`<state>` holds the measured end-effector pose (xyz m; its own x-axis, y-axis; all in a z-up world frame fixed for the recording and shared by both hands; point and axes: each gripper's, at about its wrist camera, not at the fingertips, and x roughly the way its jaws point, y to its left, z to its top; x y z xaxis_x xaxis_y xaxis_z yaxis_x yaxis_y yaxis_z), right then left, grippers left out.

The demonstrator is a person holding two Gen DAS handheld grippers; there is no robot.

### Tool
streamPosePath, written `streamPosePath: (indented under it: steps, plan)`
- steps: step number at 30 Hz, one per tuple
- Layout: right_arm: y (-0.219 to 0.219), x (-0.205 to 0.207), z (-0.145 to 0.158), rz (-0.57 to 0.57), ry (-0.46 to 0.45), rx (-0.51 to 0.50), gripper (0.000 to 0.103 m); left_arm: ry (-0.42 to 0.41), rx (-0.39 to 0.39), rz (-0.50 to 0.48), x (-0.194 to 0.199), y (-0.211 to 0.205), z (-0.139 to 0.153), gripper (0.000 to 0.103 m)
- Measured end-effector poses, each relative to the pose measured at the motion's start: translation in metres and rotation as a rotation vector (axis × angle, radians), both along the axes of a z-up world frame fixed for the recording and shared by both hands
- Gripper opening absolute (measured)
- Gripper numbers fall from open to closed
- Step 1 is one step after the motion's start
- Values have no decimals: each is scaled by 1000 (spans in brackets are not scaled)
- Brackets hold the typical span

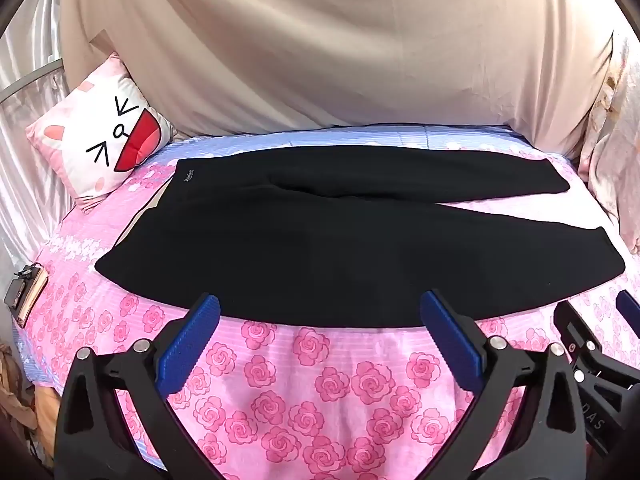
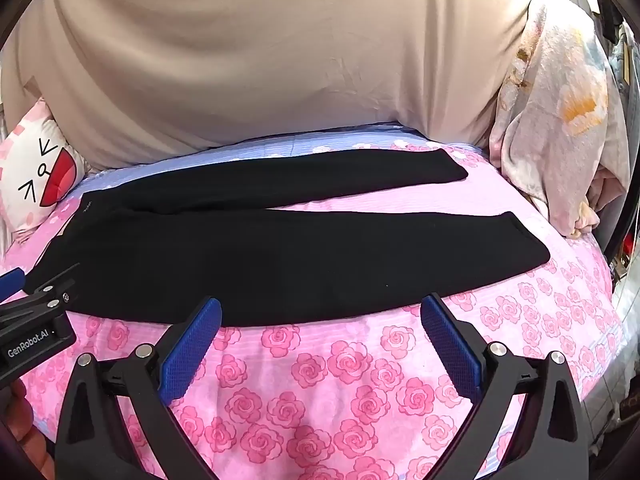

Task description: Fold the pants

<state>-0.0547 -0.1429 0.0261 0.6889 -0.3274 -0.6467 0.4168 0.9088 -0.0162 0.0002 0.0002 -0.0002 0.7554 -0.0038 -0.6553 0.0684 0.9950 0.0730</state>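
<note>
Black pants lie flat across the bed, waistband to the left, both legs spread apart toward the right; they also show in the right wrist view. My left gripper is open and empty, hovering at the near edge of the near leg. My right gripper is open and empty, just before the near edge of the same leg, further right. The right gripper shows at the right edge of the left wrist view; the left gripper shows at the left edge of the right wrist view.
The bed has a pink rose sheet. A cat-face pillow leans at the back left. A beige cloth hangs behind. A floral blanket is piled at the right. A phone on a book lies at the left edge.
</note>
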Motion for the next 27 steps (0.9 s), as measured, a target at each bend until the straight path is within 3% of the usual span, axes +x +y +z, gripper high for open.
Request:
streamPosePath:
  steps: [27]
  plan:
    - [11,5,-3,1,7,-6,98,7,16,1,1,5,-13,98]
